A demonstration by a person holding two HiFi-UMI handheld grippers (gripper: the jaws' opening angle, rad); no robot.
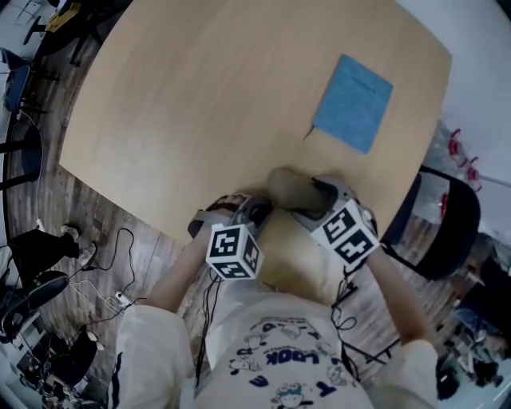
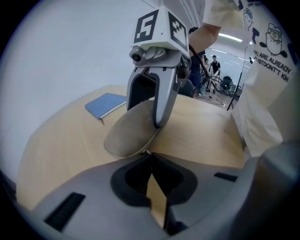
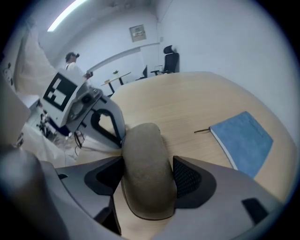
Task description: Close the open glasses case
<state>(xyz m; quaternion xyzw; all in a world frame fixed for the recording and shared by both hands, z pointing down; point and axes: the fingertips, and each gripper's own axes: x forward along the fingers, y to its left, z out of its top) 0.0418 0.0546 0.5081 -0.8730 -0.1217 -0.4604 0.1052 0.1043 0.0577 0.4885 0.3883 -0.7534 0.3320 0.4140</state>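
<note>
We judge the glasses case (image 3: 145,154) closed, only release left — right hand-held gripper (image 3: 147,172) clamped across it, left hand-held gripper (image 2: 150,159) pinched together, empty, beside it.

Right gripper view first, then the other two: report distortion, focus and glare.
Right gripper view: fisheye with dark corners; the glasses case reads fairly sharp, the blue notebook softer, the ceiling light blown out. Left gripper view: same bending, the table edge curves, the left claw looks soft up close. Head view: even light, edges stretched.
</note>
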